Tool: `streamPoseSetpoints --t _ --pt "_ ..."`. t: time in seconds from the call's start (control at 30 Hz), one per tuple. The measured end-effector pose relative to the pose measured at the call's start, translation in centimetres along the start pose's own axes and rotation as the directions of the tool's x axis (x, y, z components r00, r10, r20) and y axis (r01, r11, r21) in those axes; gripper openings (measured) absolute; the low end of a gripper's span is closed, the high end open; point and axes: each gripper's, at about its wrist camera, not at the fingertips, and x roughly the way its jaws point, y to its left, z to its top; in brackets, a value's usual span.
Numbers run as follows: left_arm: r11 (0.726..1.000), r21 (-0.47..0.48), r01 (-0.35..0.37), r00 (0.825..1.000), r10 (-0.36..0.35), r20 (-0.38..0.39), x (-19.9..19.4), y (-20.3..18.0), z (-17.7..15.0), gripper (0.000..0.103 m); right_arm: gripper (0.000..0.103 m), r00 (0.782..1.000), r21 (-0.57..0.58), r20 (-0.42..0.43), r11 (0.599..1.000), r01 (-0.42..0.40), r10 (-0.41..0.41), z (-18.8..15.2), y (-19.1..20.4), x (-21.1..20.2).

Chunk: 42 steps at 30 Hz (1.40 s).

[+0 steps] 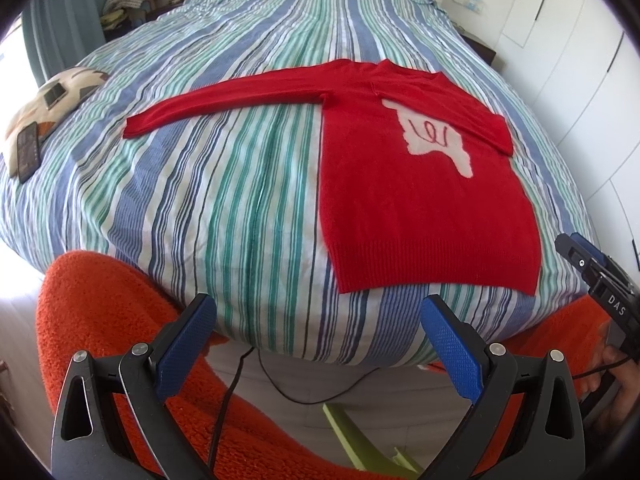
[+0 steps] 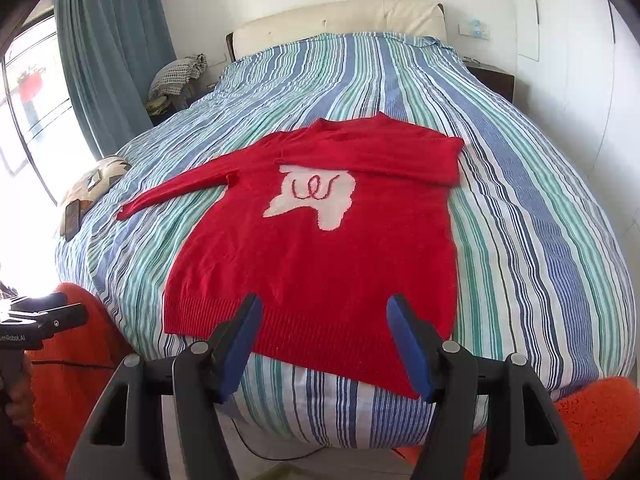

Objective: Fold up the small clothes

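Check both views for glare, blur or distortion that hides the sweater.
Left wrist view: window light blows out the left edge; fisheye bulges the bed, but the red sweater is sharp. Right wrist view: window overexposed, same bulge, sweater evenly lit and clear.

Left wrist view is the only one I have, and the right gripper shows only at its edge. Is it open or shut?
Observer: The right gripper is open, with nothing between its fingers.
Operator: What does it point at?
Observer: It points at the ribbed hem of the red sweater, about mid-width. I cannot tell whether it touches the hem.
Operator: The far left is washed out for me. What is there?
Observer: There is a window beside a blue-grey curtain.
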Motion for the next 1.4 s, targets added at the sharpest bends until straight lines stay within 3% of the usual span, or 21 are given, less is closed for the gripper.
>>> streamPoseSetpoints --t 1.4 --pt "1.0 -0.014 -0.006 0.999 0.006 -0.05 1.3 0.4 -0.3 0.102 0.065 0.999 -0.013 -0.031 0.999 -0.03 0.029 -0.4 0.9 0.9"
